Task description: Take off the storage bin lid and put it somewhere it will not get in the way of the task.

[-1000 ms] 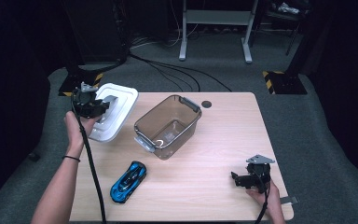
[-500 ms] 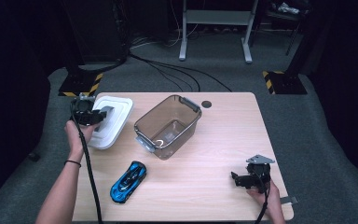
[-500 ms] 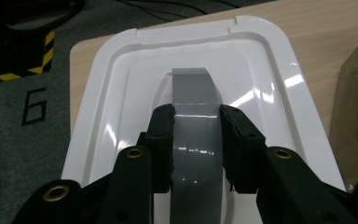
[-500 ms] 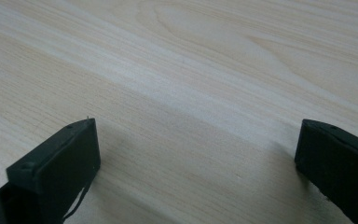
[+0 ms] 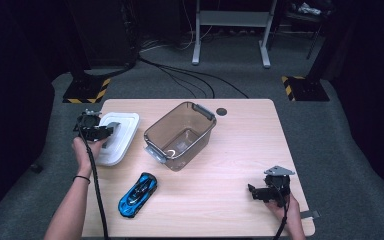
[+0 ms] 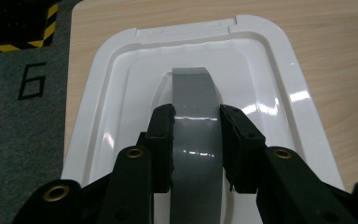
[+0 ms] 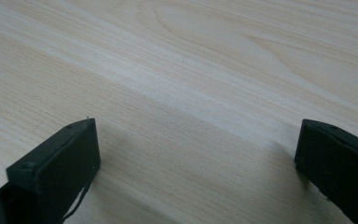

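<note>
Pale wood surface (image 5: 230, 200) under dim light, and the left gripper (image 6: 196, 140) has its fingers (image 6: 162, 140) clamped on the grey handle (image 6: 196, 102) of the white lid (image 6: 121, 93), one pad on each side. That lid sits at the surface's left edge, just beside the clear bin (image 5: 180, 135). Right gripper (image 5: 260, 192) rests near the front right corner, fingers (image 7: 56, 168) spread wide, holding nothing.

Grey carpet (image 5: 340, 145), cables (image 5: 190, 80), 2 hazard-striped bases (image 5: 87, 90), dim bkgd.
</note>
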